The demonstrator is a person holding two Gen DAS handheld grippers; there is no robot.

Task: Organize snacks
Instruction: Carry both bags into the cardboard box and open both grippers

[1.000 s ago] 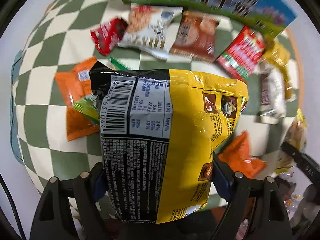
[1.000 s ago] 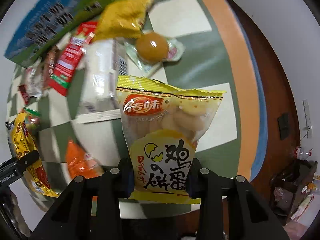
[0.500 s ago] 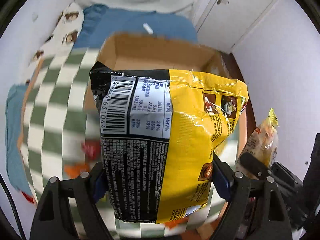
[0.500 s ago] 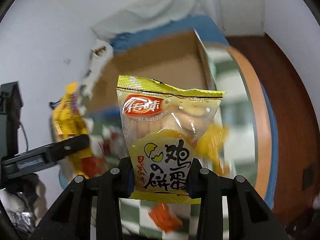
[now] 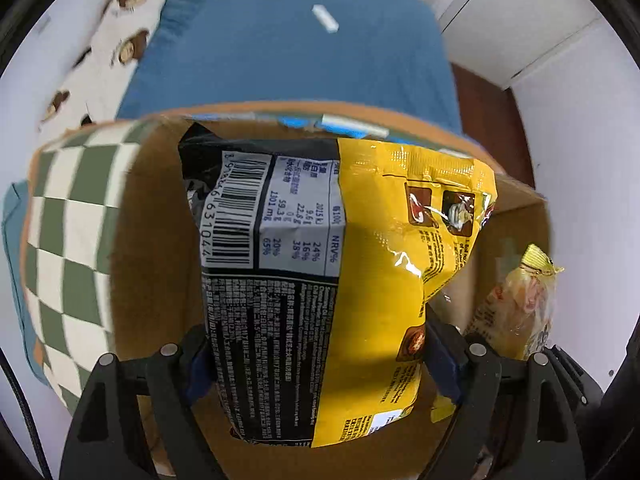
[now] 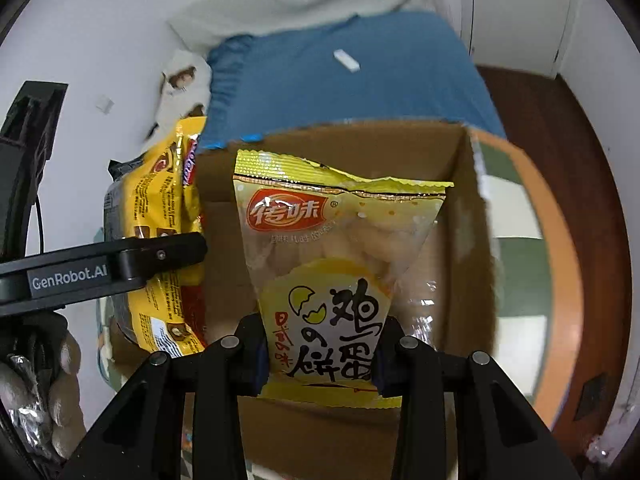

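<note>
My left gripper [image 5: 316,364] is shut on a large yellow and black snack bag [image 5: 320,272] and holds it upright over the open cardboard box [image 5: 152,240]. My right gripper [image 6: 320,356] is shut on a pale yellow egg biscuit bag [image 6: 332,248] and holds it over the same box [image 6: 452,232]. The biscuit bag shows at the right edge of the left wrist view [image 5: 520,300]. The yellow and black bag [image 6: 160,232] and one left finger [image 6: 120,264] show at the left of the right wrist view. The box floor is mostly hidden.
The box stands on a green and cream checkered cloth [image 5: 68,240] with an orange border [image 6: 560,280]. Behind it is a blue bed cover [image 5: 288,48], a patterned pillow [image 5: 120,40], white walls and cabinet doors [image 5: 520,20]. Brown floor [image 6: 560,120] lies to the right.
Both grippers swung up from the snack pile on the cloth to the cardboard box, each still holding its bag. The box now fills both views from close up.
</note>
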